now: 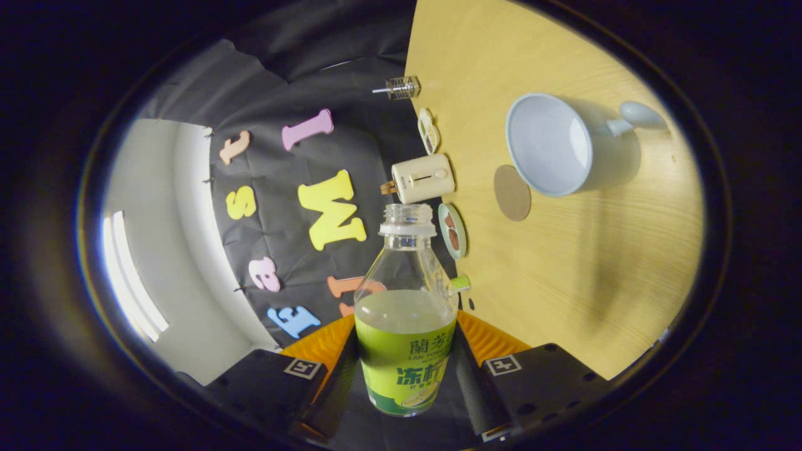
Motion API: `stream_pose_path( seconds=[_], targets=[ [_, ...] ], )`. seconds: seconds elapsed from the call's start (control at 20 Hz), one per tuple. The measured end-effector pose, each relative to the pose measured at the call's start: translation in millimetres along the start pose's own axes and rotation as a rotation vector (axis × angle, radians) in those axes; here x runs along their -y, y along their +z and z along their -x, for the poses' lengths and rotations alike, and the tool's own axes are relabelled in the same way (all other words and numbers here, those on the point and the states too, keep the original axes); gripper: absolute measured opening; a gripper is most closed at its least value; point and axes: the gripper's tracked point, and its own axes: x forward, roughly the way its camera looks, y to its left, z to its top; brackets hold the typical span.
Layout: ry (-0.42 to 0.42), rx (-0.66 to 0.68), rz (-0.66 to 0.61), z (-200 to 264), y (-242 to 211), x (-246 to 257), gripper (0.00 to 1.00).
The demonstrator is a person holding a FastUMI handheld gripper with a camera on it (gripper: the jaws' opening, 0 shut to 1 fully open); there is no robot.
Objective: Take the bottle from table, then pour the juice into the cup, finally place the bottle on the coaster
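Gripper view: jaws clamp the uncapped bottle (405,313), neck pointing ahead along the fingers.

Bottle (404,294): clear glossy plastic, smooth, with a glossy printed label. Cup (551,145): smooth glazed ceramic look, slight sheen. Coaster (512,192): matt, cork-like. Worktop (564,275): pale wood grain, smooth satin finish. Booth wall: matt creased cloth.
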Motion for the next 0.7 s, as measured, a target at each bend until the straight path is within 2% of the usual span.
stream_pose_path(
  seconds=[0.7],
  targets=[
    [0.05, -0.01, -0.136, 1.3, 0.9, -27.5, 0.8]
  ],
)
